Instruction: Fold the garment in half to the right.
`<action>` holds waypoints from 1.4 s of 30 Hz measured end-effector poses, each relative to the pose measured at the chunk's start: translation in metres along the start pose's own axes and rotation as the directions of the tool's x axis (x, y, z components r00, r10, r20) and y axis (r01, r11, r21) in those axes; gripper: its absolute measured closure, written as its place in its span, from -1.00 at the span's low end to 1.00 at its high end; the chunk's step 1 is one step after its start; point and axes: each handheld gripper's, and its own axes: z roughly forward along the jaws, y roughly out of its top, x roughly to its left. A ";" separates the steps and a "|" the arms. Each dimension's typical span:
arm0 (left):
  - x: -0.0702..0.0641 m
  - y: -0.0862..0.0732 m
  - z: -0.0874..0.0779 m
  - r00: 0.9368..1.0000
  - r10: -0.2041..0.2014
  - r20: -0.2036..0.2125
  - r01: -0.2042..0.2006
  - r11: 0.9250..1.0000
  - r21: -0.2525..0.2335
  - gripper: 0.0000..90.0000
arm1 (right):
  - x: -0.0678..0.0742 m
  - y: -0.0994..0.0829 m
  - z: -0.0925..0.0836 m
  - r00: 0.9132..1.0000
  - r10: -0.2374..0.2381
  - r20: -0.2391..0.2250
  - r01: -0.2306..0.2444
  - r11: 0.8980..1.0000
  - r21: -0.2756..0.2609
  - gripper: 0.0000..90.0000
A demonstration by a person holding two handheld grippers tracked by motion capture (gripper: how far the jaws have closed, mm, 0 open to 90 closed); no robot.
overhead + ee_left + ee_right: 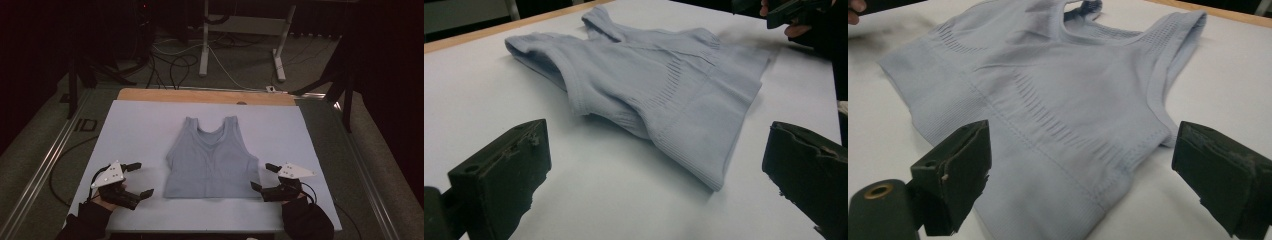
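Hand-held grippers (137,178) (261,177) agape beside flat tank top (212,160), straps away.

Far gripper (794,10) cut off by the top edge, left gripper view. Vest's hem (1048,220) cropped at the bottom edge, right gripper view. Dark room behind the table (150,95): contents possibly cables, indistinct.

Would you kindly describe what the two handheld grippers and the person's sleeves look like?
Both are black. The left claw and right claw each carry a pale grey three-cornered plate dotted with small holes, and two chunky, worn black jaws. A thin dark cable trails from each. The person wears dark sleeves.
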 end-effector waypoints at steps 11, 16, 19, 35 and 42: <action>-0.005 0.003 0.001 1.000 0.004 0.026 -0.004 1.000 0.011 -1.00 | 0.003 0.002 0.004 1.000 -0.002 -0.011 0.002 1.000 0.025 -0.80; -0.009 0.007 0.002 0.999 0.011 0.042 -0.011 1.000 0.009 -1.00 | 0.007 0.005 0.002 1.000 -0.011 -0.005 0.011 1.000 0.015 -0.80; -0.012 0.012 0.004 0.998 0.015 0.054 -0.016 1.000 0.017 -1.00 | 0.008 0.007 0.000 1.000 -0.019 -0.012 0.019 1.000 0.013 -0.80; -0.011 0.055 -0.004 0.996 0.062 0.067 -0.064 0.997 0.032 -1.00 | 0.010 0.059 -0.009 0.996 -0.086 -0.019 0.085 0.996 -0.026 -0.80; -0.012 0.068 -0.004 0.996 0.074 0.059 -0.077 0.996 0.050 -1.00 | 0.008 0.083 -0.003 0.993 -0.112 -0.037 0.110 0.993 -0.042 -0.80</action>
